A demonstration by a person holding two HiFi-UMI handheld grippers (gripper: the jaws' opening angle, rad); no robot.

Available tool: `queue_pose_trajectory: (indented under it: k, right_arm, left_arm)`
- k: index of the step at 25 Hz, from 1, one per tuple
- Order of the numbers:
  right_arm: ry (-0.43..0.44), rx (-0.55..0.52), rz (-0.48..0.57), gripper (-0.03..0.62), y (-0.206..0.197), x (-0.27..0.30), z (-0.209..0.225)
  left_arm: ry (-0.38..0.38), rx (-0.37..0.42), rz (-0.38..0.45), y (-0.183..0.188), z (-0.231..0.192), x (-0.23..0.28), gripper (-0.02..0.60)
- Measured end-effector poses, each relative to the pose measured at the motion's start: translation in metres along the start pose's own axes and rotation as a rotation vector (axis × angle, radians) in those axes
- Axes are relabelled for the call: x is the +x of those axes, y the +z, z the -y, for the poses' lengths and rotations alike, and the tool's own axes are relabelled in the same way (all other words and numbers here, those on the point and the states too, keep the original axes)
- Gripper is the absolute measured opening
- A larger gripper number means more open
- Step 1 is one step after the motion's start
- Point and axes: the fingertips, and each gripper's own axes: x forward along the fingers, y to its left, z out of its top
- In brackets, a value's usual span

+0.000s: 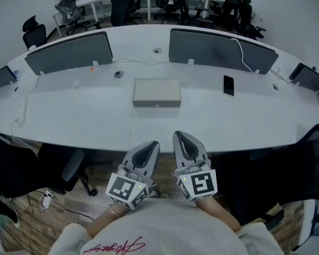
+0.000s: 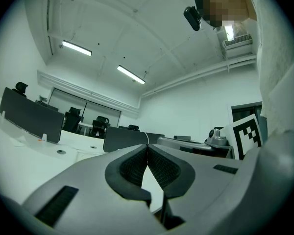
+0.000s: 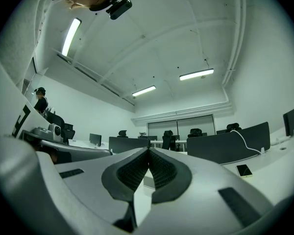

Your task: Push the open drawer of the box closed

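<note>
Box (image 1: 156, 91) at frame centre on a white table (image 1: 85, 118). Left gripper (image 1: 150, 146) and right gripper (image 1: 181, 138), bottom centre, jaws pinched together, empty. An off-centre shove could slide the box rather than close its drawer (image 1: 156, 104).

The grey plastic left gripper (image 1: 150, 145) is pointing forward, jaws pressing together on nothing. The matching grey right gripper (image 1: 179, 137) is hovering just beside it, likewise closed.

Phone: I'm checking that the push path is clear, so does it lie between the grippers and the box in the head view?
No, the phone lies to the right of the box, apart from it.
</note>
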Motion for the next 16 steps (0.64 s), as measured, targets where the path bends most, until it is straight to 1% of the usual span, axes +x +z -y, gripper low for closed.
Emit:
queue_pose_trajectory:
  k: [3,16]
  right_arm:
    - [0.015,0.018,-0.009,0.018,-0.005,0.002,-0.004]
    - [0.030,0.016,-0.008,0.018,-0.007,0.002,-0.018]
  left_arm:
    - [0.003,-0.001,0.003,-0.001,-0.002,-0.002,0.009]
    - [0.000,0.003,0.014,-0.003,-0.007,-0.011,0.009]
